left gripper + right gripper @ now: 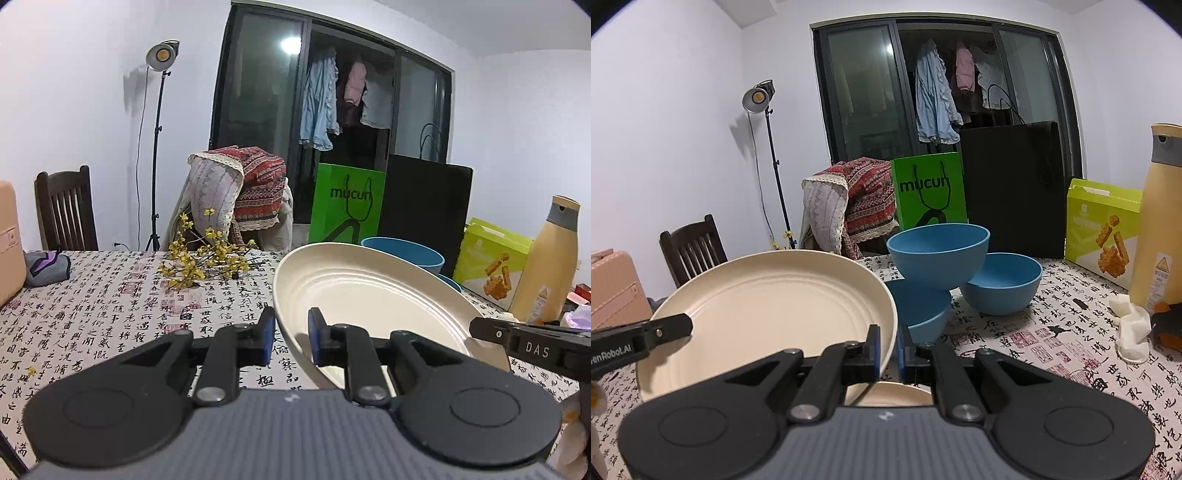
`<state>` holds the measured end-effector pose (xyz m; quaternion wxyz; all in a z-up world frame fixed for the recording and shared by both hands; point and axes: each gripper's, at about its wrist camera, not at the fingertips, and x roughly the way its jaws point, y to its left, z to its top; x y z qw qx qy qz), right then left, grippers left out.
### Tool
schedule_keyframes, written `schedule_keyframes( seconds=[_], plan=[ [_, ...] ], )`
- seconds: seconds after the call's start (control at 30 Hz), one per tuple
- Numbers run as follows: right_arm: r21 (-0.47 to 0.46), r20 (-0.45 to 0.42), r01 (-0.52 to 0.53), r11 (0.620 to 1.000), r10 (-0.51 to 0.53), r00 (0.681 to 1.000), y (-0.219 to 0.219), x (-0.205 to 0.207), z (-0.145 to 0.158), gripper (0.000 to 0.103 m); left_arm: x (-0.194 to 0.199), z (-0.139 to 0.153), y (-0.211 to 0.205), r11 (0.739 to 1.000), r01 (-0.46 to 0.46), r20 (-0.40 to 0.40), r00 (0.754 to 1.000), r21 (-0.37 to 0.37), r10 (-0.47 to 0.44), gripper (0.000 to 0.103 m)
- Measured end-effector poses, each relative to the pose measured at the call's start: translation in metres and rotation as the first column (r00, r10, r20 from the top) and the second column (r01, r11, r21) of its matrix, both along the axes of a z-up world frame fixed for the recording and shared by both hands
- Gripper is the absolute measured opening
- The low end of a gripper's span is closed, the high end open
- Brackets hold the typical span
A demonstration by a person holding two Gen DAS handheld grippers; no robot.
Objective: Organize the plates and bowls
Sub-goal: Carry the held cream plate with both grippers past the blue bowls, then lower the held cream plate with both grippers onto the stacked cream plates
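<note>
While both grippers share one load, the open room lies to the outer side of the left gripper [291, 338], where the table [110, 302] with its calligraphy-print cloth is bare out to a sprig of yellow flowers [207, 258] and a dark chair [66, 210] at the far edge. Beyond the right gripper [888, 350] the room is tighter: three blue bowls [938, 254] stand just past the jaws, one perched tilted on the other two, with a white cloth [1130, 328], a green snack box [1104, 236] and a tan bottle [1160, 221] further off on its outer side.

Held between the two grippers is the cream plate [768, 310], a round, shallow dish with concentric ridges in its well, tilted and lifted off the table. A second cream plate [894, 395] lies directly beneath the right jaws.

Left jaws stand narrowly parted with the plate's near rim between them; the inner blue pad [316, 332] lies against the inside of the plate, while contact at the outer pad cannot be made out. Right jaws are nearly pressed together, pinching the opposite rim.

Behind the table stand a green bag [929, 192], a black bag [1012, 192] and a dark glass door [938, 92].
</note>
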<state>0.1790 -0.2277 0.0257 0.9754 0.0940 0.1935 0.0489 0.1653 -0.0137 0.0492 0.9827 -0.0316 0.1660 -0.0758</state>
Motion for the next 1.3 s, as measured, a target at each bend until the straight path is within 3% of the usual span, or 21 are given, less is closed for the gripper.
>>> schedule_keyframes(
  seconds=[0.47,1.3],
  plan=[
    [0.008,0.031,-0.003,1.000,0.002,1.000,-0.011,-0.023,-0.002,0.009,-0.012,-0.005,-0.003,0.999,0.034,0.004,0.999,0.004,-0.034,0.019],
    [0.016,-0.010,0.009,1.000,-0.009,1.000,-0.032,-0.034,-0.030,0.009,-0.008,-0.043,-0.019,0.998,0.063,-0.091,0.994,-0.013,-0.064,0.019]
  ],
)
